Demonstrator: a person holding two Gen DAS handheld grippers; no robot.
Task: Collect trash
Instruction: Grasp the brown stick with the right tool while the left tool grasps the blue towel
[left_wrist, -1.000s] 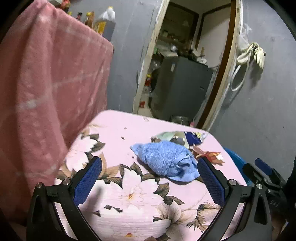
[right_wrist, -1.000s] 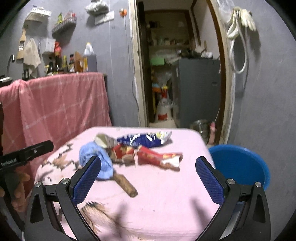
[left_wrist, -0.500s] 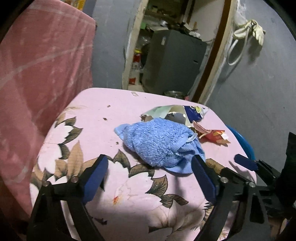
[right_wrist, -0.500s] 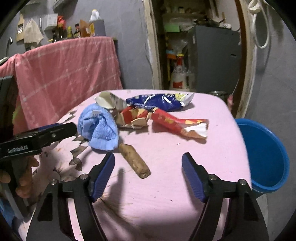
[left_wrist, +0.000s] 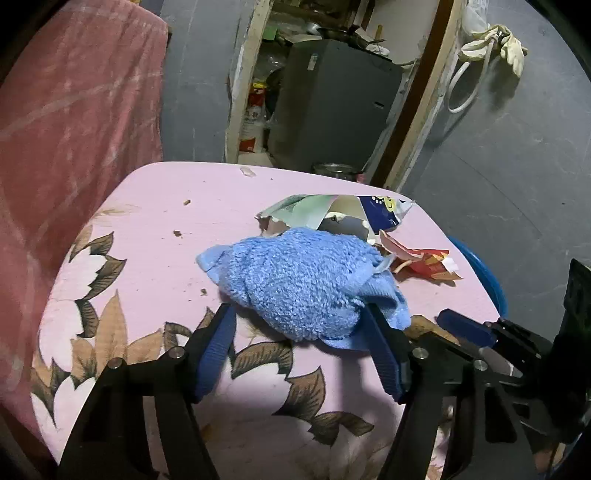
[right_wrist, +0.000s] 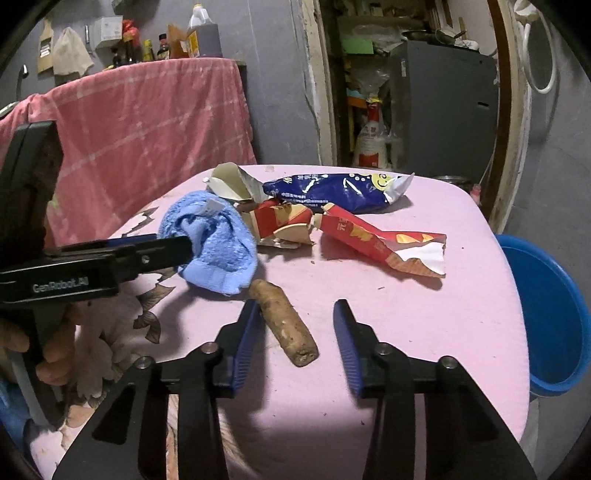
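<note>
Right wrist view: a pink flowered tablecloth (right_wrist: 424, 332) covers the table, with a blue bucket (right_wrist: 550, 317) just beside its right edge; its inside cannot be seen. On the cloth lie a crumpled blue towel (right_wrist: 218, 236), a blue snack bag (right_wrist: 332, 190) printed with characters too small to read, a torn red wrapper (right_wrist: 373, 243) and a brown root-like piece (right_wrist: 284, 323).

The left gripper (left_wrist: 299, 325), lettered "GenRobot.AI" on its side, has just been closing and now brackets the towel's near edge, at mid width; whether the pads press cannot be told. The right gripper (right_wrist: 295, 314) has likewise narrowed since a second ago, and now straddles the root piece, its left pad touching it, its right pad apart. Both views sit closer to the trash than before.
</note>
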